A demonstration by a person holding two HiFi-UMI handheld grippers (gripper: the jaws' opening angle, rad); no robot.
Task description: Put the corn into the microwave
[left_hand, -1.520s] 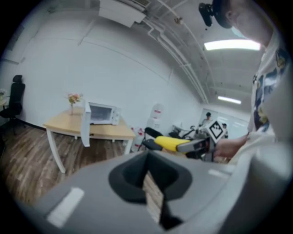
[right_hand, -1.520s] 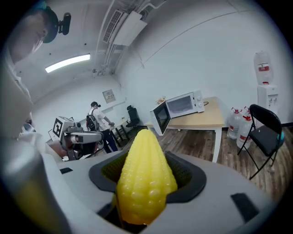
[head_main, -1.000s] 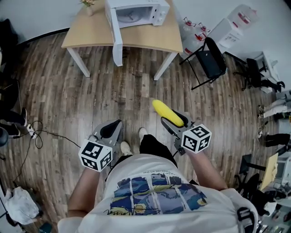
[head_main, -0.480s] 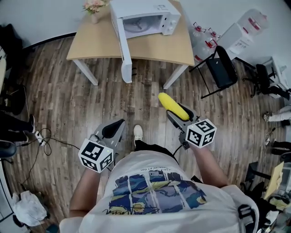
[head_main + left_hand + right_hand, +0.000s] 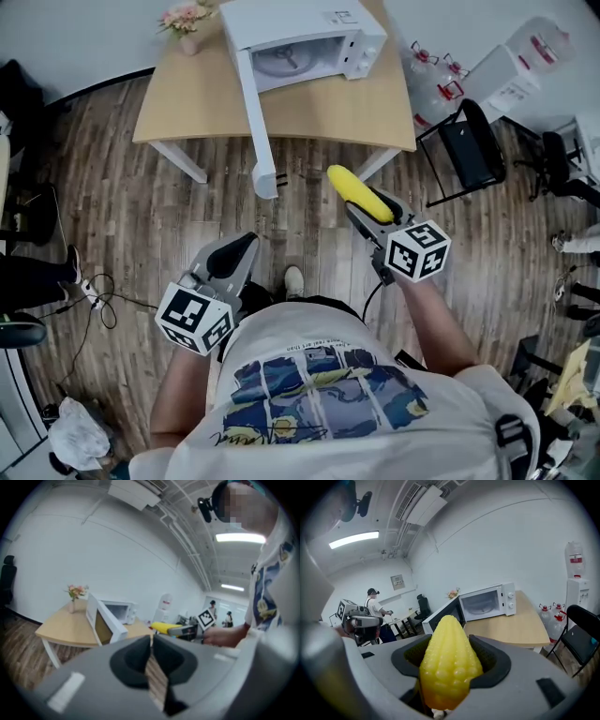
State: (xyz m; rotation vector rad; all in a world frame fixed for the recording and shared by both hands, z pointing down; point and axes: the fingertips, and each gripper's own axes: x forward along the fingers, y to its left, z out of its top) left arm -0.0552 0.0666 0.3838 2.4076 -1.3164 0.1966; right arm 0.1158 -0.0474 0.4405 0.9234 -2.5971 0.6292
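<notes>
My right gripper (image 5: 367,202) is shut on a yellow corn cob (image 5: 354,194), which pokes out ahead of the jaws above the wood floor, just short of the table. In the right gripper view the corn (image 5: 449,660) fills the jaws of that gripper (image 5: 451,667). The white microwave (image 5: 302,39) stands on the wooden table (image 5: 201,98) with its door (image 5: 254,117) swung wide open toward me; its cavity (image 5: 480,603) holds a glass turntable. My left gripper (image 5: 232,255) hangs low at the left, jaws closed with nothing between them, as the left gripper view (image 5: 151,645) shows.
A small vase of flowers (image 5: 186,21) sits at the table's back left corner. A black folding chair (image 5: 465,147) and water bottles (image 5: 433,67) stand right of the table. Cables (image 5: 89,291) lie on the floor at the left. Another person (image 5: 375,606) stands far off.
I have stepped closer to the table: microwave and table sit nearer and larger in the head view. The right gripper carried the corn forward toward the open door. The left gripper kept its place.
</notes>
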